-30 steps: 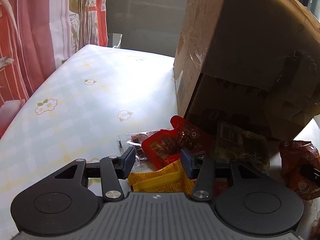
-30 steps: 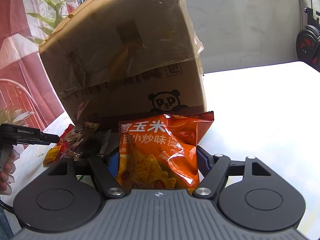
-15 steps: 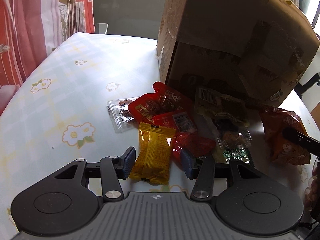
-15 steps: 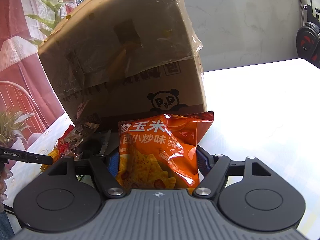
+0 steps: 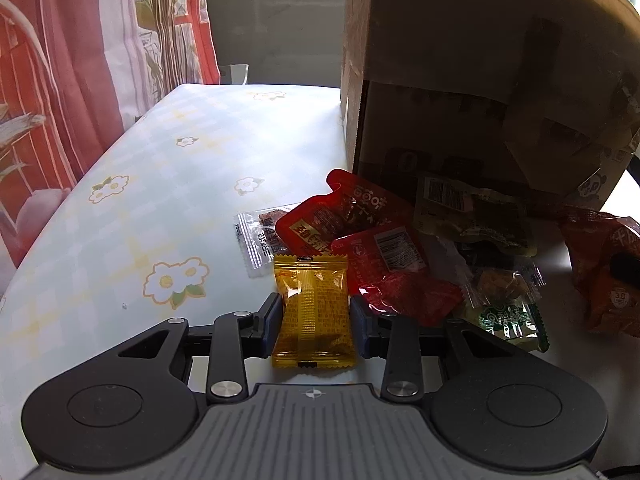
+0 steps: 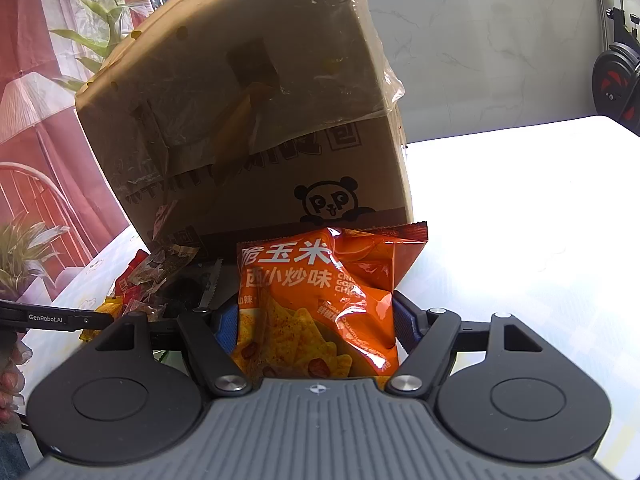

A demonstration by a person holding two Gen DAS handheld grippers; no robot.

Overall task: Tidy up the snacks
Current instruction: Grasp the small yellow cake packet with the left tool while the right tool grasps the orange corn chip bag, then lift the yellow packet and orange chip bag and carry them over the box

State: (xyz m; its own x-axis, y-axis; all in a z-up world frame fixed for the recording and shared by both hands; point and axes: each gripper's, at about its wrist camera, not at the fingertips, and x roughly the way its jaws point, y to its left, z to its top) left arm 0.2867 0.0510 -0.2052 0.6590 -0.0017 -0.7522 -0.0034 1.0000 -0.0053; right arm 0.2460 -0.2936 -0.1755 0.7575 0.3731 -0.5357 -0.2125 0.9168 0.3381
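Observation:
My left gripper (image 5: 314, 320) is shut on a small yellow snack packet (image 5: 312, 312) just above the flowered tablecloth (image 5: 160, 208). Beyond it lies a pile of snacks: red pouches (image 5: 360, 232), a clear packet (image 5: 260, 240), green-and-clear packets (image 5: 500, 304) and an orange bag (image 5: 604, 272). My right gripper (image 6: 316, 324) is shut on an orange corn chip bag (image 6: 320, 300), in front of a big cardboard box (image 6: 248, 112). The box also shows in the left wrist view (image 5: 480, 80). The snack pile (image 6: 160, 276) lies left of the chip bag.
Red and white curtains (image 5: 80, 60) hang left of the table. A plant (image 6: 24, 256) stands at the left. An exercise machine (image 6: 616, 72) stands at the far right. My left gripper's arm (image 6: 56, 318) reaches in from the left.
My left gripper pulled back from the pile, dropped low and closed on the yellow packet. My right gripper kept hold of the chip bag and barely moved.

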